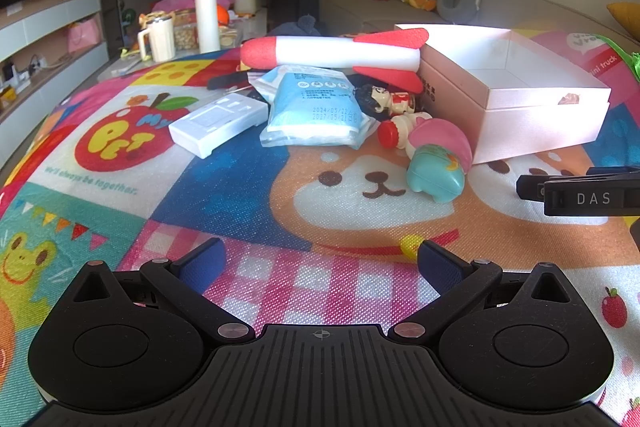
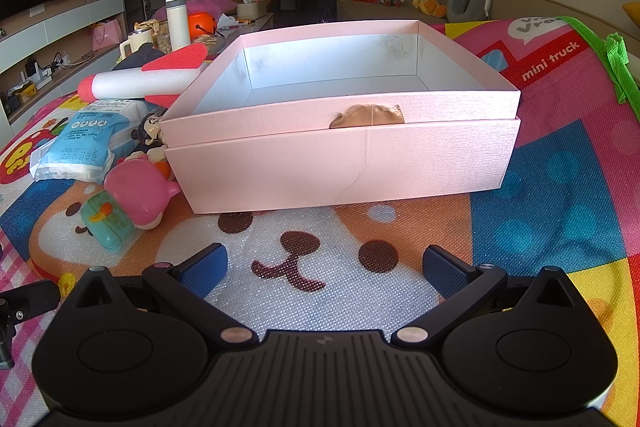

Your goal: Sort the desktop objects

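Both tools hang over a bright cartoon play mat (image 1: 224, 183), tilted downward, and neither has anything in it. The left gripper (image 1: 320, 263) has its blue-padded jaws spread wide over the pink checked patch near the mat's front edge; the right gripper (image 2: 322, 269) is equally wide apart above the printed dog face, just short of the pink box (image 2: 340, 163). That box is open-topped, sits inside its own lid (the inner rim stands a little above the outer wall), and its floor is bare as far as the right wrist view shows. The loose things lie in a heap beside the box's left wall, toward the mat's far edge. A foam rocket (image 1: 332, 53), white with a red nose and fins, lies across the back of the pile with its tail against the box. In front of it lies a blue-and-white sealed packet (image 1: 314, 111), with a white plastic device (image 1: 218, 125) just to its left. A small dark-haired figurine (image 1: 384, 101) sits between packet and box, and a pink and teal toy (image 1: 438, 163) lies nearest the front, close to the box corner.
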Tool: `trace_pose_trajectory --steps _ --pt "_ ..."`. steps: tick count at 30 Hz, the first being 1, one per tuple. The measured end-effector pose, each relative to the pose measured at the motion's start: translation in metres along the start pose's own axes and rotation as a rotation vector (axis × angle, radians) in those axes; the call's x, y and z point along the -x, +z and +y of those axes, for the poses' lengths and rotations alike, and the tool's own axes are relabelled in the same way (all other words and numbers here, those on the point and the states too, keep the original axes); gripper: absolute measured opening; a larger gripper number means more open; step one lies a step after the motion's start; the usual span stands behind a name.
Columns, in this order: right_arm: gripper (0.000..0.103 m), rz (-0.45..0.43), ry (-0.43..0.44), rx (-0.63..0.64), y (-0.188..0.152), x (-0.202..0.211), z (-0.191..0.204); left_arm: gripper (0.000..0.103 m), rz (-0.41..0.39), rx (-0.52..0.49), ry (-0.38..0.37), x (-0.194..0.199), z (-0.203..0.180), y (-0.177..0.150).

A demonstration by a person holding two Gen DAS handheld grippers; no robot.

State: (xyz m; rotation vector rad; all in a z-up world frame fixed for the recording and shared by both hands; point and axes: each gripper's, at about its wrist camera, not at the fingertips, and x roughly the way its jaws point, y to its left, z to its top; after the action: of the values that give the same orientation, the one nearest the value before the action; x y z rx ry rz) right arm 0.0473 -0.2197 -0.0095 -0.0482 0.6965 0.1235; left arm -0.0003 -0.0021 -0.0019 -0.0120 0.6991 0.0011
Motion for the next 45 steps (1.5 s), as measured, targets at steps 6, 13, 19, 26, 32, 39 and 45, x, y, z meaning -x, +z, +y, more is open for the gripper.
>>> trace_pose_trajectory --steps 6,13,19,26,32,39,45 --pt "0.103 0.0 0.0 0.0 0.0 0.0 0.0 0.103 0.0 0.001 -0.001 0.0 0.0 0.0" --pt "0.103 0.0 0.0 0.0 0.0 0.0 0.0 0.103 0.0 0.001 -0.001 0.0 0.0 0.0" --pt "0.103 0.0 0.001 0.0 0.0 0.0 0.0 0.103 0.0 0.0 0.0 0.0 0.0 0.0" --pt "0.103 0.0 -0.001 0.002 0.0 0.001 -0.001 0.103 0.0 0.002 -0.001 0.0 0.0 0.0" --pt "0.103 0.012 0.0 -0.009 0.001 0.002 0.0 0.103 0.001 0.001 -0.002 0.0 0.0 0.0" --pt "0.103 0.081 -0.032 -0.03 -0.015 0.028 0.004 0.103 0.007 -0.004 -0.004 -0.001 0.0 -0.001" --pt "0.103 0.095 -0.012 -0.013 -0.02 0.036 0.004 0.103 0.012 -0.008 -0.017 -0.001 0.003 0.0"
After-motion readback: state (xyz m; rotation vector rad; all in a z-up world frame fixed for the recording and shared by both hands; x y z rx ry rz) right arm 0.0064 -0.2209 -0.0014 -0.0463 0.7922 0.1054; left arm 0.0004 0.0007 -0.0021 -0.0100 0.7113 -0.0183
